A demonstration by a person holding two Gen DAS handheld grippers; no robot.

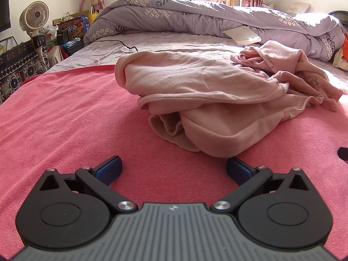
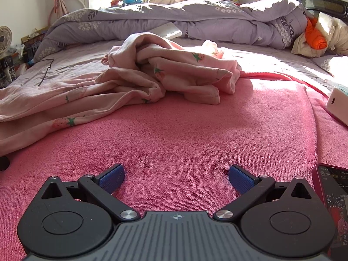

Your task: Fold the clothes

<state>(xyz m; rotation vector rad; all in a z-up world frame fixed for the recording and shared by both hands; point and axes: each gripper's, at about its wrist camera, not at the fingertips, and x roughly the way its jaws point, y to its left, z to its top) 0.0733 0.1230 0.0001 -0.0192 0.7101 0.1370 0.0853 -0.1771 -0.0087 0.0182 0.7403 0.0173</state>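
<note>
Pink garment [image 1: 195,91], strawberry-printed, lay crumpled on a pink towel [image 1: 65,113] spread over the bed, far of both tools. Left gripper [image 1: 174,169]: spread wide, blue pads [image 1: 109,169] apart, holding nothing, hovering over bare towel just near of the garment's closest fold. Right gripper [image 2: 176,178]: likewise gaping and empty, well apart from the cloth. Phone [image 2: 332,206] lying at right, near edge. Grey floral duvet [image 1: 195,15] bunched at the far side.
</note>
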